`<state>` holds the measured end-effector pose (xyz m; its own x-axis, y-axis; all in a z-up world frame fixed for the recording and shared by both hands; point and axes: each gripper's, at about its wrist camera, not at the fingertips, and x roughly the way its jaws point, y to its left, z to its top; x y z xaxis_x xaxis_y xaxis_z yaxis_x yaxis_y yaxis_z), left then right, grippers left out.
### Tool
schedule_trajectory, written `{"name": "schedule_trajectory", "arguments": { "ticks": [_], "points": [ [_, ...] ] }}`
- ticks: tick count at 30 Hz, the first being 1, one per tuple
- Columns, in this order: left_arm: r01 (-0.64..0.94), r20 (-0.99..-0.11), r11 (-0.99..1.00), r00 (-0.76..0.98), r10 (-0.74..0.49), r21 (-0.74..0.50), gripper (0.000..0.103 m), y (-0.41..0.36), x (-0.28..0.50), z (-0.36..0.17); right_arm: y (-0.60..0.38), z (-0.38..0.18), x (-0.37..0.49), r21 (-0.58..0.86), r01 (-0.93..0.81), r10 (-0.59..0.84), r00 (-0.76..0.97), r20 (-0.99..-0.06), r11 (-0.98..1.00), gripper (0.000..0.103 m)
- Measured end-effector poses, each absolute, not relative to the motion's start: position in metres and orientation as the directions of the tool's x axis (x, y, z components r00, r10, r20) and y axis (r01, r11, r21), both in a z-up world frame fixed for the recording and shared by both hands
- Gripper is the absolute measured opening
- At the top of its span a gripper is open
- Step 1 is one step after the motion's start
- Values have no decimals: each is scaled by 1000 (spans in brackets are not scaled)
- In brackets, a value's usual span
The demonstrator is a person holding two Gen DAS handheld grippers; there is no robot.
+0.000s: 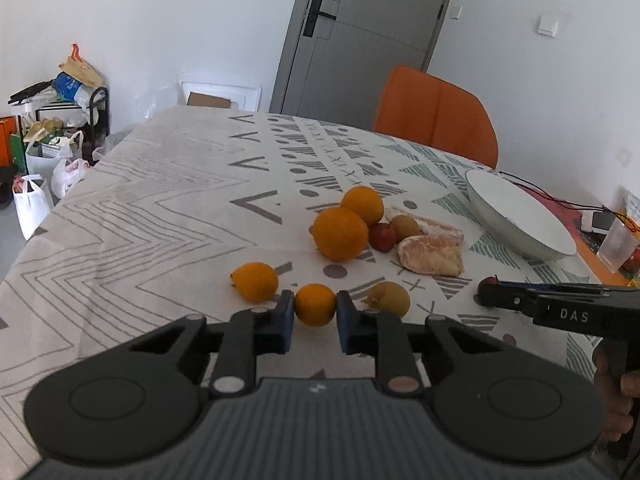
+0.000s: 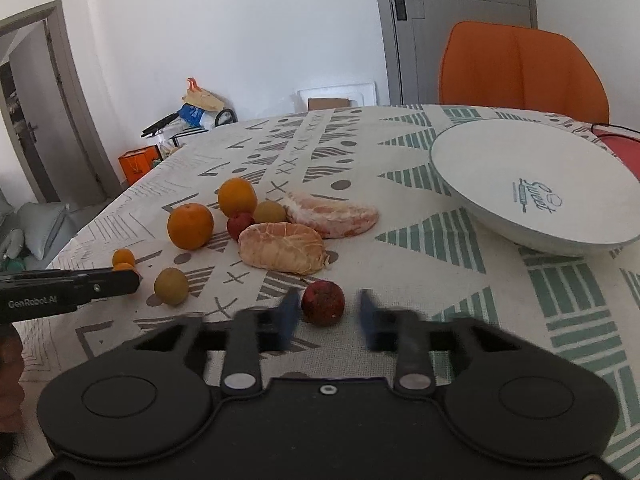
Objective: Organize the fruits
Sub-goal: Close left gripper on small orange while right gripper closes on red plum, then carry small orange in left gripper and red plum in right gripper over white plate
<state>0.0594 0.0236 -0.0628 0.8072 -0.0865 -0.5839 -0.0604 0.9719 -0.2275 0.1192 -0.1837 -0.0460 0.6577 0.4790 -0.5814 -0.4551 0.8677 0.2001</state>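
Note:
My left gripper (image 1: 315, 306) is shut on a small orange fruit (image 1: 315, 305), pads touching both its sides, low over the patterned tablecloth (image 1: 160, 200). My right gripper (image 2: 329, 312) is open around a small dark red fruit (image 2: 323, 302) that rests on the cloth; its fingers are blurred. Two big oranges (image 1: 340, 233) (image 1: 363, 205), a red fruit (image 1: 382, 237), a yellowish fruit (image 1: 405, 227) and two peeled citrus segments (image 1: 430, 254) (image 2: 332, 213) lie in a cluster. A white bowl (image 2: 532, 188) stands at the right.
A small orange fruit (image 1: 255, 281) and a yellow-green one (image 1: 388, 298) flank my left gripper. An orange chair (image 1: 436, 116) stands behind the table. A plastic cup (image 1: 618, 246) and cables sit at the far right. Bags and a rack (image 1: 52, 132) stand on the floor left.

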Motion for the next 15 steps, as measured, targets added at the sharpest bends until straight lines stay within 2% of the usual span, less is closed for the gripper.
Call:
{"name": "schedule_trajectory", "arguments": {
  "ticks": [6, 15],
  "points": [
    [-43, -559, 977, 825, -84, -209, 21, 16, 59, -51, -198, -42, 116, 272, -429, 504, 658, -560, 861, 21],
    [10, -534, 983, 838, -109, -184, 21, -6, 67, -33, -212, -28, 106, 258, -414, 488, 710, -508, 873, 21]
  ]
}}
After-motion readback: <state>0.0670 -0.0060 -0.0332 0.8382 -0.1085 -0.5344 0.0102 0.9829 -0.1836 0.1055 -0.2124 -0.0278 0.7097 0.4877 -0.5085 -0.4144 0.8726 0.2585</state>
